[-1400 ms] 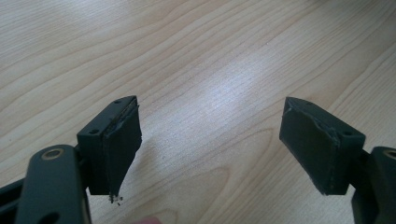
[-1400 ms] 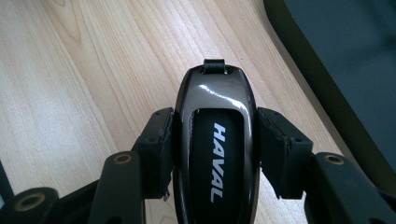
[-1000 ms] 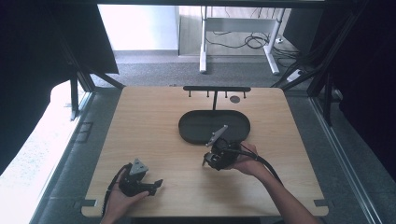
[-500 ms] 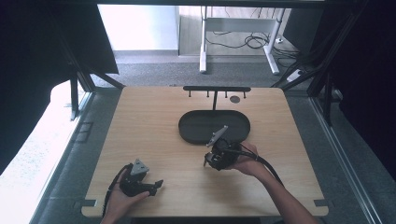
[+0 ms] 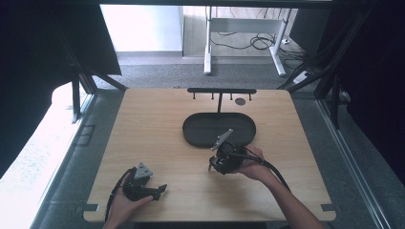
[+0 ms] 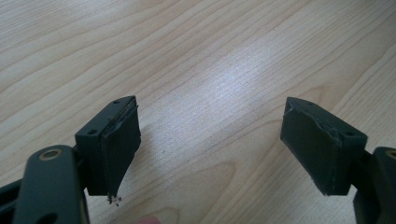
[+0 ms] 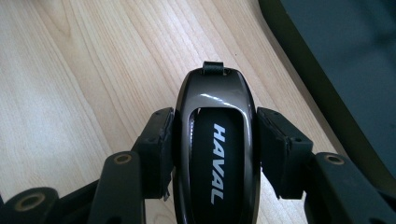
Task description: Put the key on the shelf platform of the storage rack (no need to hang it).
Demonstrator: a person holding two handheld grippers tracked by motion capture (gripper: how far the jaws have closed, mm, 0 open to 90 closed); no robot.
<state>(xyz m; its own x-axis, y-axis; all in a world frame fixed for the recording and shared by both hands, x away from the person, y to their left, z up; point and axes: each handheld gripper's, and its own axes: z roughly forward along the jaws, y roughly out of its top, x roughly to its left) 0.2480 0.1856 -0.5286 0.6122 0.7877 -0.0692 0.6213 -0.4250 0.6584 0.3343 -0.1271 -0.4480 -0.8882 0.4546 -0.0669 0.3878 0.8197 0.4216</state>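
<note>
The right gripper point(image 7: 215, 149) has its jaws clamped on a glossy dark key fob point(image 7: 215, 140), one pad pressed to each long side of it. The fob lies lengthwise between the jaws, its white "HAVAL" lettering running along its black middle panel and its small loop end poking out beyond the jaw tips, over the wooden worktop point(image 7: 84, 70). Just past the jaws on one side runs the rim of a dark oval tray point(image 7: 299, 65). From the high view, that gripper point(image 5: 225, 160) sits in the person's right hand point(image 5: 253, 164) just beside the near edge of the tray point(image 5: 191, 133), with a black rack point(image 5: 220, 91) standing behind the tray at the far edge of the worktop. The left gripper point(image 6: 210, 149) has its jaws spread well apart with bare wood grain between them; in the high view it point(image 5: 143, 186) rests low near the front edge, well apart from the other gripper.
</note>
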